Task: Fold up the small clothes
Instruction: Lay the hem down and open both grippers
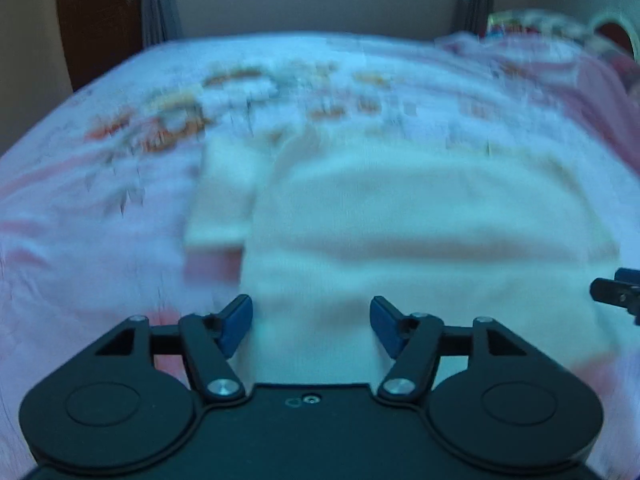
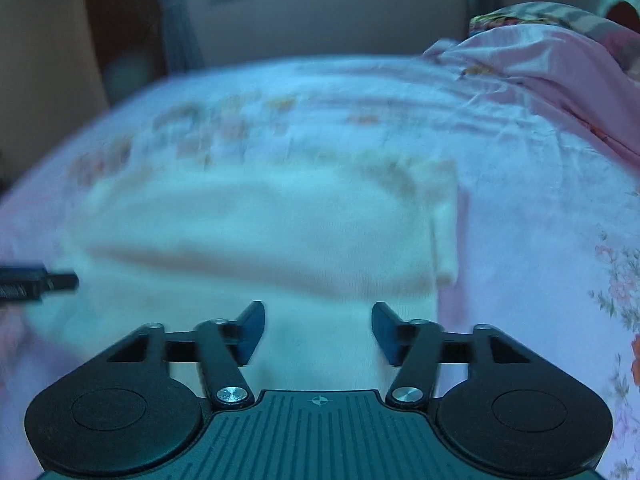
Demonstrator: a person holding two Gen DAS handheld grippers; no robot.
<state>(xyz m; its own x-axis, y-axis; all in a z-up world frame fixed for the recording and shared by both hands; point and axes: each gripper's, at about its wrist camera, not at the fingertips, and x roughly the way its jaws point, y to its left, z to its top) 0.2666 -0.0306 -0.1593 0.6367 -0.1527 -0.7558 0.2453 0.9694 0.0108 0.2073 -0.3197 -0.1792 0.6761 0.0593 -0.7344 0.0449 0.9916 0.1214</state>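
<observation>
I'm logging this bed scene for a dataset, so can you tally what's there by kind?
Cream garment lying on the bed: 1
Floral bedsheet: 1
Pink blanket bunched at the far right: 1
Hand-held grippers, left hand-held gripper and right hand-held gripper, both open: 2
Total: 5

A bed (image 1: 100, 200) with a pale floral sheet fills both views; a cream garment (image 1: 420, 232) lies flat on it at frame centre, and a bunched pink blanket (image 2: 560, 80) sits at upper right
</observation>
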